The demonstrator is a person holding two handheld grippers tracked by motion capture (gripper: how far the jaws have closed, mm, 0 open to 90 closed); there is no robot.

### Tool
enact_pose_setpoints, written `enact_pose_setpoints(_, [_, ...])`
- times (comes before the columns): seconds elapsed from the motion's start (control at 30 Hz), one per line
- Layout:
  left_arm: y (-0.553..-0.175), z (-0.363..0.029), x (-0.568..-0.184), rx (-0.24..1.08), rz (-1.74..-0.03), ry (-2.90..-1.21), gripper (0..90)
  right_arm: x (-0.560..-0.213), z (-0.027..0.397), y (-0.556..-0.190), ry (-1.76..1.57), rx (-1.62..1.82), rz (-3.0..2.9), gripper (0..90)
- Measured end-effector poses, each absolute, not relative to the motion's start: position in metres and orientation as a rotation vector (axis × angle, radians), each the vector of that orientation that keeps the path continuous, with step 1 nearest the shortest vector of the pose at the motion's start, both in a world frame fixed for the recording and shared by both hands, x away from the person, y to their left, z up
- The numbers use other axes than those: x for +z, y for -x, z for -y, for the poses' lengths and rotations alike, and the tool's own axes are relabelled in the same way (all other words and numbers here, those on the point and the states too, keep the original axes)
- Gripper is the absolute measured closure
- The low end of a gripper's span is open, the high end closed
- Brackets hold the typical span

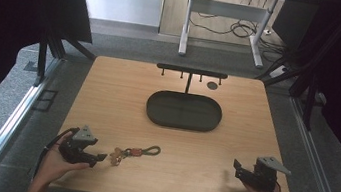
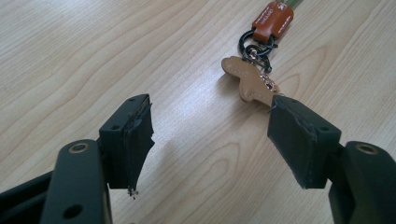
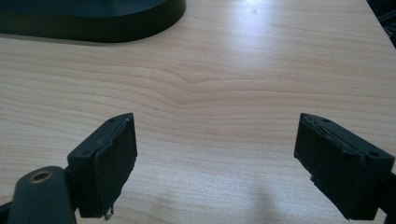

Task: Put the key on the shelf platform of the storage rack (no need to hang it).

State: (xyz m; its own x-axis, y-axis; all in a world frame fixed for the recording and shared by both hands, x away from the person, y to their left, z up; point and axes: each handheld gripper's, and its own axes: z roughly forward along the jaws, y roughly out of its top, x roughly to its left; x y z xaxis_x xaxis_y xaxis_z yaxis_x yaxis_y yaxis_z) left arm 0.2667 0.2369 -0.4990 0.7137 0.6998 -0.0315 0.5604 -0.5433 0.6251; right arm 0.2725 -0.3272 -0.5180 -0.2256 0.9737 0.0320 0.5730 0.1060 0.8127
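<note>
A keychain (image 1: 133, 151) lies on the wooden table (image 1: 108, 92) near the front, with a tan leather tag (image 2: 247, 81), a black clip ring, an orange tag (image 2: 273, 19) and a green cord loop (image 1: 150, 149). My left gripper (image 1: 99, 157) rests at the front left, open, its jaws pointing right at the keychain; the tan tag lies just past the tip of one jaw. My right gripper (image 1: 237, 167) sits at the front right, open, over bare wood, nothing between its pads (image 3: 114, 163).
A black oval tray (image 1: 184, 111) stands mid-table; its rim (image 3: 93, 28) shows ahead of the right gripper. Behind it is a black T-shaped hook rack (image 1: 191, 72) and a small dark disc (image 1: 212, 86). Black frame rails flank the table.
</note>
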Motion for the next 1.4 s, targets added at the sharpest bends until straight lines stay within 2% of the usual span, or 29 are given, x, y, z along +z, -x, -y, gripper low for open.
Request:
enact_pose_setpoints(0.3, [-0.269, -0.246, -0.502, 0.305, -1.007, -2.256, 31.3, -0.509, 0.332, -0.272, -1.471, 1.097, -1.852, 17.6])
enact_pose_setpoints(0.87, [-0.276, -0.231, -0.496, 0.309, -1.0, -2.274, 31.9, -0.52, 0.333, -0.278, -1.448, 1.121, -1.945, 20.2])
enact_pose_setpoints(1.4, [-0.295, -0.209, -0.459, 0.213, -0.757, -2.364, 32.2, -0.516, 0.336, -0.265, -1.447, 1.081, -1.943, 22.4])
